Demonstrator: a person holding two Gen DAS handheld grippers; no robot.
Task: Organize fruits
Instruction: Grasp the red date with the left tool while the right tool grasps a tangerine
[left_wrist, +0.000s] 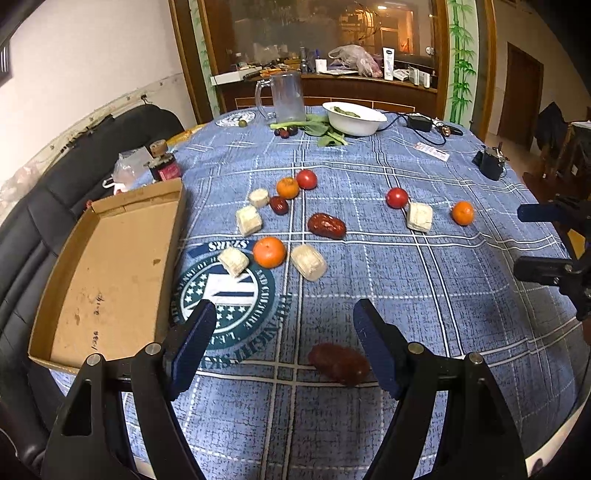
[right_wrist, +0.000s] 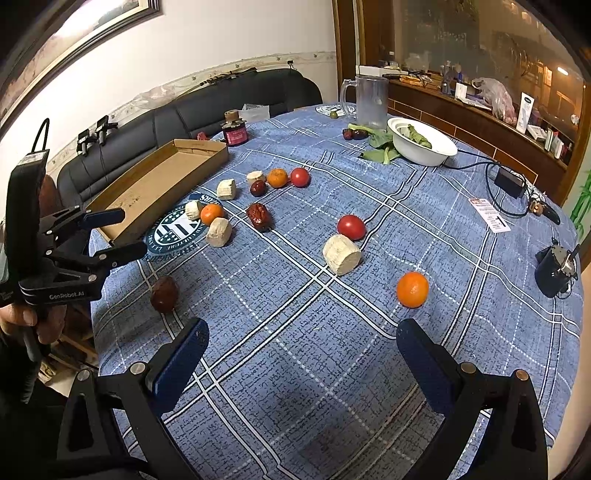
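Currently | left claw (left_wrist: 284, 332) wide open, empty, over near red date (left_wrist: 339, 363) | right claw (right_wrist: 303, 350) wide open, empty | risk: off-centre closing rolls date off tabletop (left_wrist: 424, 295) edge.

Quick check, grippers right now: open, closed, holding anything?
Left gripper: open, holding nothing; a dark red date lies on the cloth between its fingers, untouched.
Right gripper: open wide, empty.

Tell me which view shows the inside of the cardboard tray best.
The left wrist view: the cardboard tray lies close by at the left, its bare floor seen from above, with small marks showing. The right wrist view shows the tray farther off and at a shallow angle, with a corner behind the left tool.
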